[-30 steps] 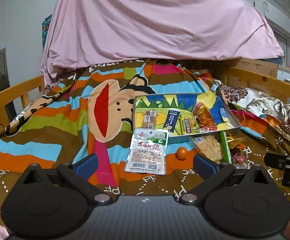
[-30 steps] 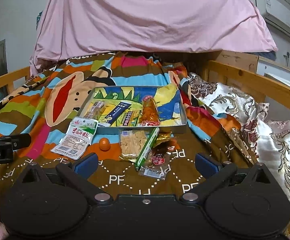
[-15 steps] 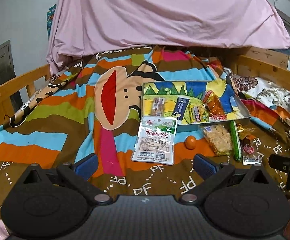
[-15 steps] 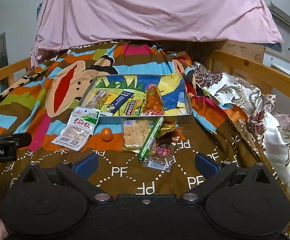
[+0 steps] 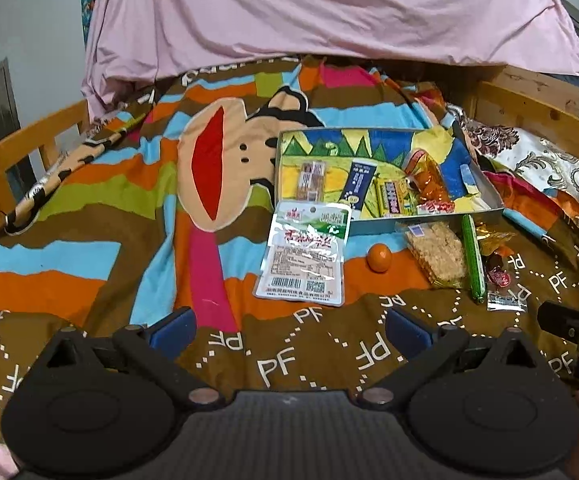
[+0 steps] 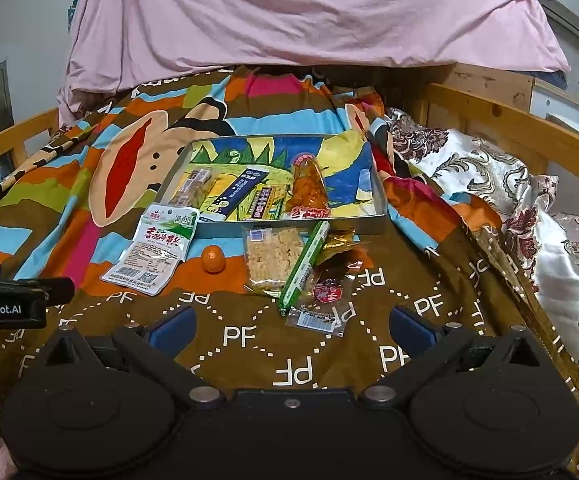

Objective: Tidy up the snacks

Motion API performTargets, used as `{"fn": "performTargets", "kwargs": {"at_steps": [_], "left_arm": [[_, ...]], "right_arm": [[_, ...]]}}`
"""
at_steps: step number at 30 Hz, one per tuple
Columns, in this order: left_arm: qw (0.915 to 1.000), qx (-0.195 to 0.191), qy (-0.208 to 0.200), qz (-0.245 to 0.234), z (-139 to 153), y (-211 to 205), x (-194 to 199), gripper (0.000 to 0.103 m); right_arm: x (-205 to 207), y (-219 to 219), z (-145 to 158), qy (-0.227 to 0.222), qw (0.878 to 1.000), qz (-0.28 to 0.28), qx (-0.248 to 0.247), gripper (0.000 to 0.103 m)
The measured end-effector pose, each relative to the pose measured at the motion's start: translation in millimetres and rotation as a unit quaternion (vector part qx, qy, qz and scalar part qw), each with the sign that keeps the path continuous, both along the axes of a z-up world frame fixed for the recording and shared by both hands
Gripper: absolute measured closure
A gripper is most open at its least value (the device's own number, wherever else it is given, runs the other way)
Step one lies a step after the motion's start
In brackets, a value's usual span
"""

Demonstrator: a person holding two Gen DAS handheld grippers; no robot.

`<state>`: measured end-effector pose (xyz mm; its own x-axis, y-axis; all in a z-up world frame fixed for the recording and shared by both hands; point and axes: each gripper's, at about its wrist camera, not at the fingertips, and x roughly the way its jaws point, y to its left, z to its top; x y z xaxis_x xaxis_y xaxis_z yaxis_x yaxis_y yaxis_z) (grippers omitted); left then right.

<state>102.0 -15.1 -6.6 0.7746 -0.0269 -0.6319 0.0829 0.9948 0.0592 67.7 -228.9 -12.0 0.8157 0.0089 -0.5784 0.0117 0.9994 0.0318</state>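
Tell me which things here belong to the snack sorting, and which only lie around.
Job:
tray
white-green packet
small orange ball
crumbly bar
green stick

Lying about:
monkey blanket
pink sheet
floral quilt
wooden rail

The left tool (image 5: 289, 330) hangs spread wide and empty over the striped blanket (image 5: 89, 208). Ahead lie a white snack packet (image 5: 305, 254), a small orange (image 5: 379, 258), a crisp-rice bar (image 5: 437, 254) and a green sausage stick (image 5: 473, 258), just before the tin tray (image 5: 485, 196).
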Motion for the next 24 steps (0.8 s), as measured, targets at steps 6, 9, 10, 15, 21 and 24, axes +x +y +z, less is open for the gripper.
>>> {"fn": "performTargets", "kwargs": {"at_steps": [6, 9, 10, 15, 21, 24], "left_arm": [[0.9997, -0.015, 0.017, 0.005, -1.7, 3.9, 8.9, 0.0], [0.9994, -0.018, 0.026, 0.011, -3.2, 5.4, 15.5, 0.0], [0.9994, -0.018, 0.028, 0.011, -3.6, 5.2, 17.6, 0.0], [0.9996, -0.001, 0.028, 0.002, -3.5, 0.0, 29.7, 0.0], [0.9993, 0.022, 0.018, -0.025, -0.1, -11.1, 45.1, 0.0], [0.9978, 0.029, 0.014, -0.057, -0.5, -15.8, 55.6, 0.0]], "right_arm": [[6.3, -3.6, 0.4, 0.006, 1.0, 0.002, 0.019, 0.001], [9.9, -4.5, 0.0, 0.008, 1.0, 0.002, 0.025, 0.001], [11.4, -4.6, 0.3, 0.008, 1.0, 0.004, 0.025, 0.001], [21.1, -5.2, 1.0, 0.008, 1.0, 0.016, 0.023, 0.001], [34.1, -8.9, 4.9, 0.005, 1.0, 0.026, 0.016, 0.001], [41.1, -11.1, 6.6, 0.003, 0.999, 0.04, 0.008, 0.001]]}}
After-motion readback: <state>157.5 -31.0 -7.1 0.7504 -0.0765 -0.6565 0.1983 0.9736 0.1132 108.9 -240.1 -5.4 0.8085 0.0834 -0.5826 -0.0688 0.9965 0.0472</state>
